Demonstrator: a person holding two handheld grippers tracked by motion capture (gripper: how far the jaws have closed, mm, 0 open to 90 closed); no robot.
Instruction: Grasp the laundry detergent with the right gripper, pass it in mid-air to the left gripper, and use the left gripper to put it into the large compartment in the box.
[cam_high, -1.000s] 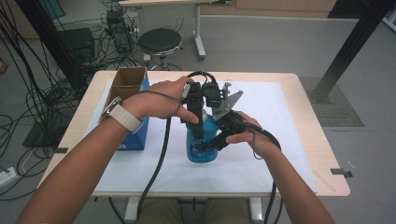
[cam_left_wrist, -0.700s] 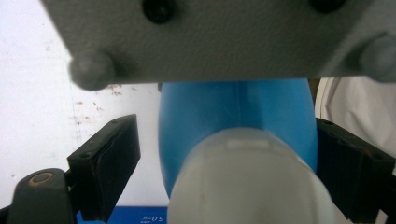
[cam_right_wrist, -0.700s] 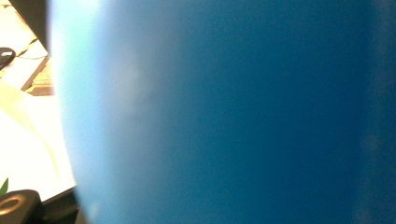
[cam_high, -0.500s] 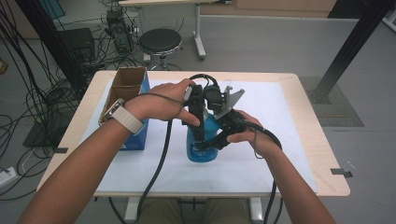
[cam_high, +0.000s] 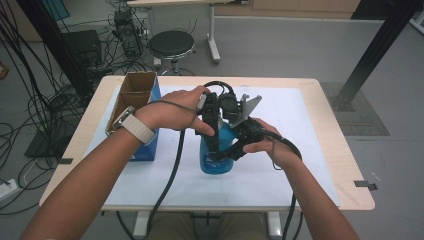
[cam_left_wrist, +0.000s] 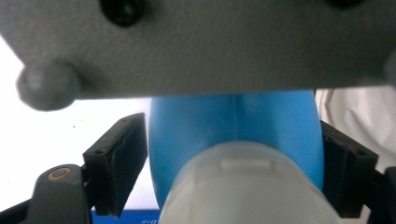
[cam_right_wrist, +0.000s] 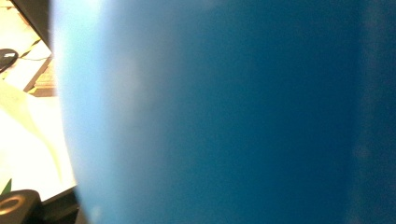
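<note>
The left gripper (cam_left_wrist: 233, 172) has just been closing its jaws; they now flank the white cap (cam_left_wrist: 247, 186) of the blue bottle (cam_high: 216, 155), a sliver of gap at one pad. The right gripper (cam_high: 227, 152) is clamped on the bottle's body. The bottle stands upright between both, cap up, on the white mat (cam_high: 300, 150).

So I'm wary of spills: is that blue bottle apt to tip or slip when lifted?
The blue bottle stands tall on a narrow base, so a sideways push could probably tip it. Its rounded, smooth-looking plastic body may slip. The right hand-held gripper, clamped low, likely steadies it.
</note>
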